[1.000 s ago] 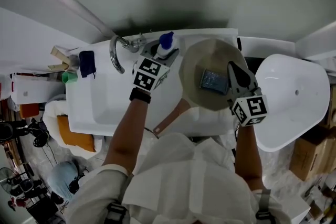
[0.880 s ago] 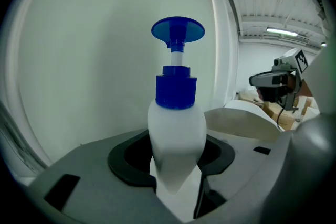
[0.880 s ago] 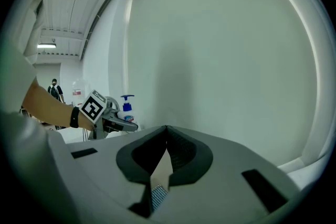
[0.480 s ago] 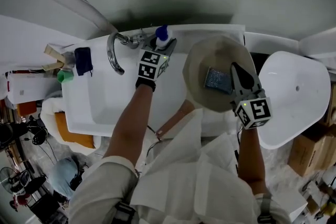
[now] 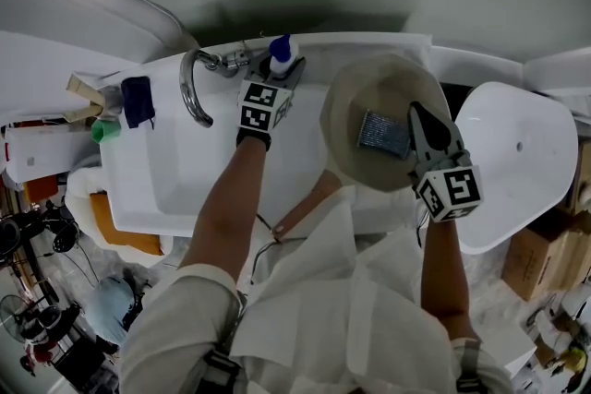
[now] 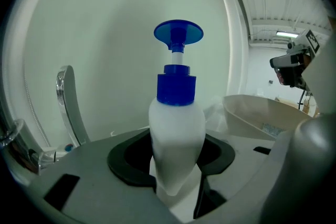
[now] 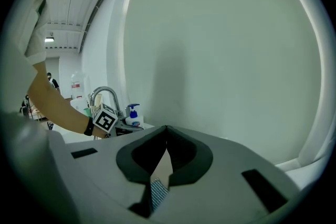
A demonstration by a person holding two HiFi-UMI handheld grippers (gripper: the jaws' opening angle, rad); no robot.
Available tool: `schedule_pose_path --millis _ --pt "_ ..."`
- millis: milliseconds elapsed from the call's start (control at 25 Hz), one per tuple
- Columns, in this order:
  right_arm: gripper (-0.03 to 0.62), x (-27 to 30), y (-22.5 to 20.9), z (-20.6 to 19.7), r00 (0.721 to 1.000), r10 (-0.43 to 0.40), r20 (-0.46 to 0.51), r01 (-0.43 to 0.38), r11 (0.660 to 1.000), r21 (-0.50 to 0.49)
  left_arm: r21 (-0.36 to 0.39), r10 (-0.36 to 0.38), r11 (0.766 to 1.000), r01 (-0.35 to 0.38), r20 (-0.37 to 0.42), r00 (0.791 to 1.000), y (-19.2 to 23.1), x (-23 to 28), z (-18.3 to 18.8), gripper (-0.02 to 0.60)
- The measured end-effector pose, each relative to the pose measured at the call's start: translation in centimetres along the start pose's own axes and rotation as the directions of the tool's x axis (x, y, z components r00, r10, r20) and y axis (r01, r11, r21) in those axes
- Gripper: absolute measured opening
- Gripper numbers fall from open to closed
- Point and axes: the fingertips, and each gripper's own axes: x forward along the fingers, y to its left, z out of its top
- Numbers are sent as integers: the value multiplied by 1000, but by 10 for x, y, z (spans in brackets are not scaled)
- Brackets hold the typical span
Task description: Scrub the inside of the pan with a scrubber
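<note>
A beige pan [image 5: 355,101] with a wooden handle [image 5: 305,209] rests at the right end of the white sink [image 5: 175,171]. A grey ribbed scrubber [image 5: 383,134] lies inside it. My right gripper [image 5: 417,115] is shut, with its tips over the scrubber's right edge. In the right gripper view the scrubber [image 7: 157,192] shows below the closed jaws [image 7: 167,136]. My left gripper [image 5: 277,69] is shut on a white soap bottle [image 5: 280,51] with a blue pump, by the faucet [image 5: 189,88]. In the left gripper view the bottle [image 6: 176,128] stands upright between the jaws [image 6: 176,176], and the pan [image 6: 257,113] is to its right.
A large white basin [image 5: 517,161] sits right of the pan. A blue item [image 5: 137,101] and a green cup [image 5: 106,132] stand at the sink's left end. A cardboard box [image 5: 536,263] and clutter lie on the floor around it. A wall rises close behind the sink.
My left gripper has carried the soap bottle down and back toward the sink's rear ledge beside the faucet. The right gripper stays over the scrubber in the pan.
</note>
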Motion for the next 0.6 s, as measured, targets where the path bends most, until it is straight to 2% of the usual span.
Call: schedule_pose_path --millis 200,600 --pt "8 -3 -2 -2 1000 -6 -8 6 1000 -3 -5 7 1000 -7 21 1000 1 1 1 209" --pt "8 -5 3 -1 1000 -4 -18 4 1000 -12 -13 -14 1000 14 10 1000 0 3 -2 225"
